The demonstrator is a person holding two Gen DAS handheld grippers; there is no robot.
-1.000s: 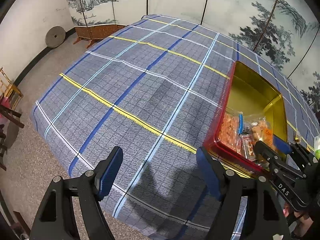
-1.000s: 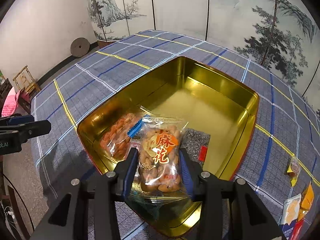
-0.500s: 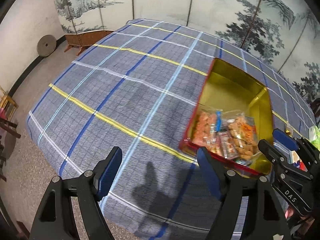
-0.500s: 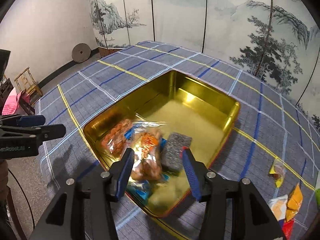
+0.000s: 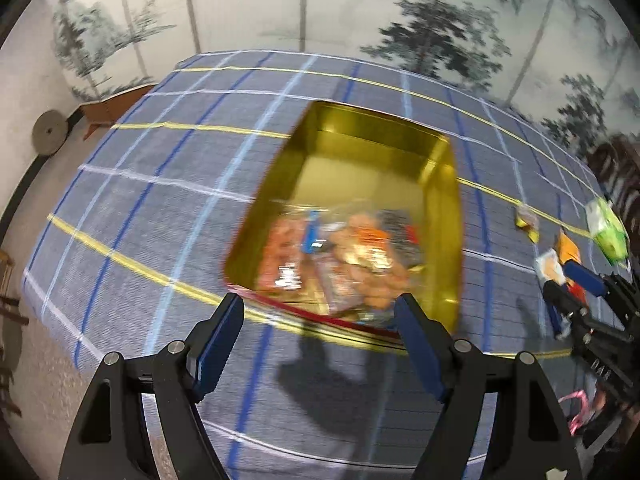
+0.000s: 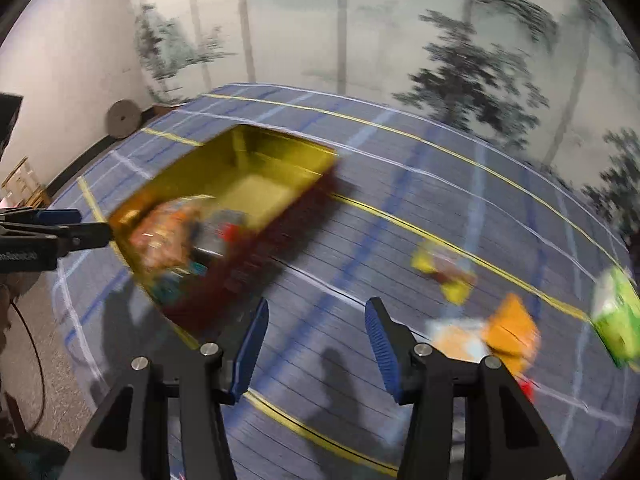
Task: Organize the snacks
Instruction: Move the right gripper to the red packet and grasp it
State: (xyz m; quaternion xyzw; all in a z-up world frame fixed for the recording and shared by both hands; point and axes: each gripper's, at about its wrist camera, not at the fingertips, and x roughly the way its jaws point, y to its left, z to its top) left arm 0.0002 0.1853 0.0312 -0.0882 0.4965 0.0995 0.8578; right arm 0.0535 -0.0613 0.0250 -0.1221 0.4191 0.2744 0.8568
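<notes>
We see one container: a rectangular gold-lined metal tin with red outer walls point(image 5: 448, 216), resting on the blue plaid tablecloth with yellow and white stripes point(image 5: 160, 208). In the left wrist view the tin sits at 12 o'clock from the left gripper point(image 5: 320, 336); in the right wrist view it point(image 6: 280, 224) lies at 10 o'clock from the right gripper point(image 6: 316, 340).

Contents: a pile of clear snack packets point(image 5: 340, 256) fills the near end of the tin. Blur prevents an exact count; we make out at least three, including an orange-red one at the left and a larger one with orange print. The far half of the tin shows bare gold floor.

Outside the tin, at 2 o'clock from the right gripper, we count four loose items on the cloth: one yellow-ended wrapper point(image 6: 444, 272), one pale packet point(image 6: 456, 340), one orange packet point(image 6: 512, 332) and one green carton point(image 6: 616, 316).

Tongs: the left gripper's jaws stand spread wide with nothing between them. The right gripper's jaws have just been opening; they stand apart and hold nothing, only cloth showing between the blue pads point(image 6: 380, 344).
</notes>
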